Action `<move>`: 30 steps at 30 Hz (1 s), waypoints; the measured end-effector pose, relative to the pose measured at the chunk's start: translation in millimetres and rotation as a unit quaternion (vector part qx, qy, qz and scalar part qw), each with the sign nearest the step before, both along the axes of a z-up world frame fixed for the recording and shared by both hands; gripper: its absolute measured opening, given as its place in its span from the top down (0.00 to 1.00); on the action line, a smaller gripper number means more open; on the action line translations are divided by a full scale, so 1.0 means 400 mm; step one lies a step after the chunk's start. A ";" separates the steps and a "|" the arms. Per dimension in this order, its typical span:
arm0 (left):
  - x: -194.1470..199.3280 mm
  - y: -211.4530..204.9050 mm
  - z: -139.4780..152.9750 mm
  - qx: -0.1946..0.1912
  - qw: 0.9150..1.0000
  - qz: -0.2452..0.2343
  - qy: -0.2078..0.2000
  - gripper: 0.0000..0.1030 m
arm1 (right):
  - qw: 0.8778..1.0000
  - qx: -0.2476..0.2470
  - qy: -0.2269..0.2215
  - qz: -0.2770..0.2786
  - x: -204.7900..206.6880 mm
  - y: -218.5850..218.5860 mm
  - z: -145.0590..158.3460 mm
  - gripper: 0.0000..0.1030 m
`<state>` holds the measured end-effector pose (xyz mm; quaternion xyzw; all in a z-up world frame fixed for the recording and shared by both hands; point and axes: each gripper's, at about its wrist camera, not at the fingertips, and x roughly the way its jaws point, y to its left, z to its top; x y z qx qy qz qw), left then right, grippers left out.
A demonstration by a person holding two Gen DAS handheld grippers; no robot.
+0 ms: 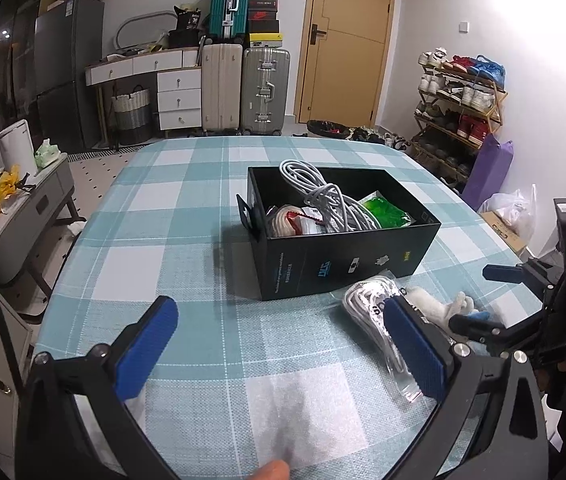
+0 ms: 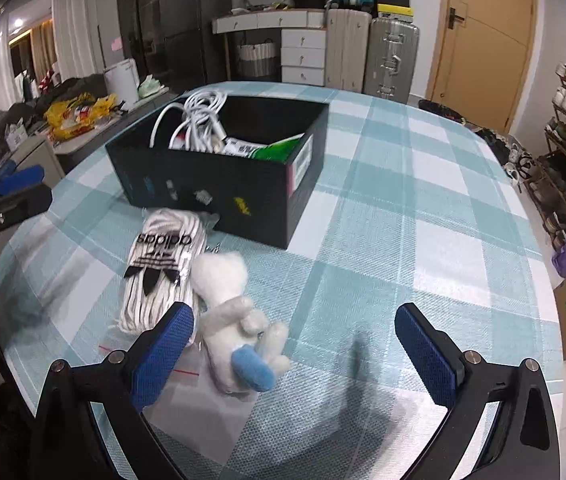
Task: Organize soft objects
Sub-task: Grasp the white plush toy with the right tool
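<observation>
Both jaws wide: left gripper (image 1: 279, 344), right gripper (image 2: 295, 344). Half hid bagged laces (image 2: 163, 264), plush toy (image 2: 239, 320) beside box (image 2: 219, 200).

Left gripper (image 1: 279, 344) held wide over the checked tablecloth (image 1: 187, 280)

Black box (image 1: 347, 264) ahead holds a white cable (image 1: 323, 196) and a green packet (image 1: 387, 212); a bagged white bundle (image 1: 367, 300) lies just before it, beside a white plush toy (image 1: 435, 304); the right gripper (image 1: 479, 300) is near the toy.

A lived-in home: suitcases (image 1: 243, 88), shoe rack (image 1: 459, 108), fridge (image 1: 69, 68), checked tablecloth (image 1: 187, 240).
</observation>
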<state>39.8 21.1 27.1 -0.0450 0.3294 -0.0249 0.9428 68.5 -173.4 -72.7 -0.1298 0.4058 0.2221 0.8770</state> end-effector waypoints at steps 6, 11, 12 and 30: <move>0.003 -0.008 0.001 0.007 1.000 -0.002 0.000 0.00 | 1.000 -0.003 0.016 -0.014 0.012 0.002 -0.019 0.01; 0.005 -0.009 -0.002 0.009 1.000 -0.003 0.002 0.00 | 0.999 -0.014 0.023 -0.017 0.020 -0.001 -0.027 0.01; 0.005 -0.009 -0.003 0.009 1.000 -0.003 0.003 0.00 | 0.999 -0.014 0.025 -0.017 0.023 -0.006 -0.027 0.01; 0.007 -0.015 -0.014 0.014 1.000 -0.005 0.009 0.00 | 0.999 0.006 0.034 -0.028 0.033 -0.022 -0.038 0.01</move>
